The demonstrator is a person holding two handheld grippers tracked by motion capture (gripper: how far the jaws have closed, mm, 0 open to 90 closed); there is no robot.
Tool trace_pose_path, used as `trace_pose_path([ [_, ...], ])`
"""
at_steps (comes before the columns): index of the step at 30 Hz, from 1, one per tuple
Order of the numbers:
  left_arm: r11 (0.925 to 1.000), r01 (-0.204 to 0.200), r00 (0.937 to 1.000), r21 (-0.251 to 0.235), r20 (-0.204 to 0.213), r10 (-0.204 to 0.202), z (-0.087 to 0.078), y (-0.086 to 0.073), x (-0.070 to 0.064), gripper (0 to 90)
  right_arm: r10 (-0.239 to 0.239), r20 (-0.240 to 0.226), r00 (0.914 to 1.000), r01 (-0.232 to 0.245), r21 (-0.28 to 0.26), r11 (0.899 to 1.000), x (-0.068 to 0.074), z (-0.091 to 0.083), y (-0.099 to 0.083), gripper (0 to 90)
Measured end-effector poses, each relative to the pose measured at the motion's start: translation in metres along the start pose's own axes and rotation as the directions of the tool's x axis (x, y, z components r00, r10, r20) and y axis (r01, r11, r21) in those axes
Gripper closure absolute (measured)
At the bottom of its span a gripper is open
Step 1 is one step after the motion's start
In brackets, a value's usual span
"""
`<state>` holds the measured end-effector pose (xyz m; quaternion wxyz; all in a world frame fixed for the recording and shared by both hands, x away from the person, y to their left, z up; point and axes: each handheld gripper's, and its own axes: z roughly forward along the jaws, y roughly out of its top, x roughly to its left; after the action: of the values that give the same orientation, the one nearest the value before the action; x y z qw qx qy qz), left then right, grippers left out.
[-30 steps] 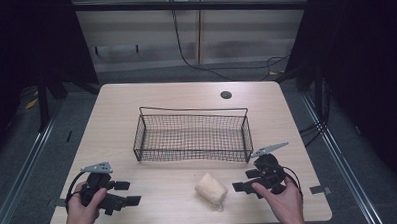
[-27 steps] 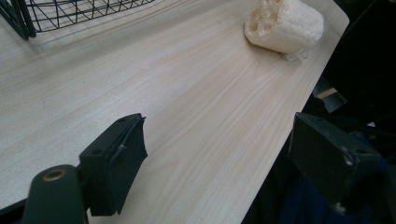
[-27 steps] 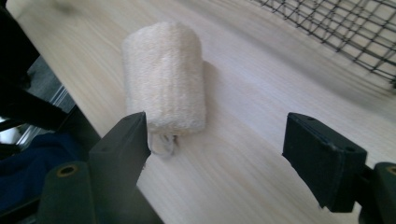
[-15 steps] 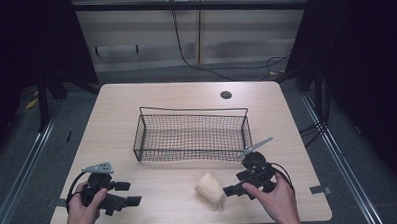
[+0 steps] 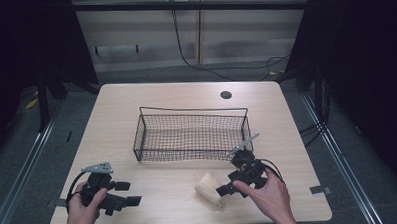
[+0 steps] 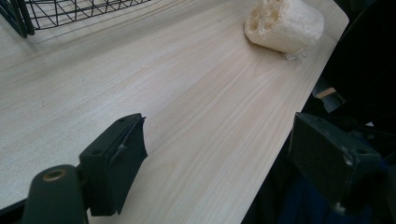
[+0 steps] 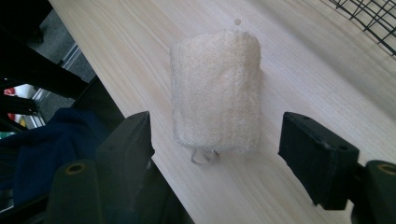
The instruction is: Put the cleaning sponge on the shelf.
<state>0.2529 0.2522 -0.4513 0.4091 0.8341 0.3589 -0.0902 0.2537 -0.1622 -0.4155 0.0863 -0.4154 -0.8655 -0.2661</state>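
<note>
No legible text or markings.

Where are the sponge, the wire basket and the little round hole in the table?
sponge (image 7: 215,91): right gripper view, middle of its side.
basket (image 5: 190,136): high view, mesh floor.
hole (image 5: 226,95): high view, its centre.

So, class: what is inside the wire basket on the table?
Nothing can be seen inside the wire basket; bare tabletop shows through its mesh floor. The loofah sponge lies outside, nearer the person, in front of the open right tongs. The near wall's dense mesh could hide something very small.
</note>
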Motion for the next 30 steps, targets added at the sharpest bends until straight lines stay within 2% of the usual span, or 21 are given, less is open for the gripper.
trace_pose_path([
  [3, 1.0, -0.002, 1.0, 0.001, -0.001, 0.002, 0.0, 0.0, 0.0, 18.3, -0.006, -0.002, 1.0, 0.006, 0.038, 0.999, 0.003, 0.003, 0.007, 26.4],
  [9, 1.0, 0.0, 1.0, 0.004, 0.0, 0.0, 0.0, 0.0, 0.0, 18.3, -0.016, 0.0, 0.9999, 0.016, 0.059, 0.998, 0.006, 0.006, 0.015, 23.6],
  [10, 1.0, -0.002, 1.0, 0.003, -0.002, 0.002, 0.0, 0.0, 0.0, 18.3, -0.022, 0.014, 0.9997, 0.021, 0.074, 0.997, 0.006, 0.009, 0.017, 23.3],
  [13, 1.0, -0.002, 1.0, 0.005, 0.002, 0.002, 0.0, 0.0, 0.0, 18.4, -0.03, 0.017, 0.9994, 0.029, 0.074, 0.997, 0.007, 0.011, 0.019, 24.3],
  [15, 0.9999, -0.001, 1.0, 0.011, 0.004, 0.0, 0.001, 0.0, 0.0, 18.3, -0.03, 0.013, 0.9995, 0.029, 0.095, 0.995, 0.008, 0.013, 0.021, 24.4],
  [22, 1.0, -0.001, 1.0, 0.01, 0.005, 0.001, 0.001, 0.0, 0.0, 18.3, -0.027, 0.016, 0.9995, 0.025, 0.116, 0.993, 0.008, 0.018, 0.024, 24.2],
  [30, 0.9999, -0.001, 1.0, 0.014, 0.006, 0.001, 0.001, 0.0, 0.0, 18.4, -0.052, 0.042, 0.9977, 0.044, 0.177, 0.983, 0.011, 0.031, 0.028, 25.3],
])
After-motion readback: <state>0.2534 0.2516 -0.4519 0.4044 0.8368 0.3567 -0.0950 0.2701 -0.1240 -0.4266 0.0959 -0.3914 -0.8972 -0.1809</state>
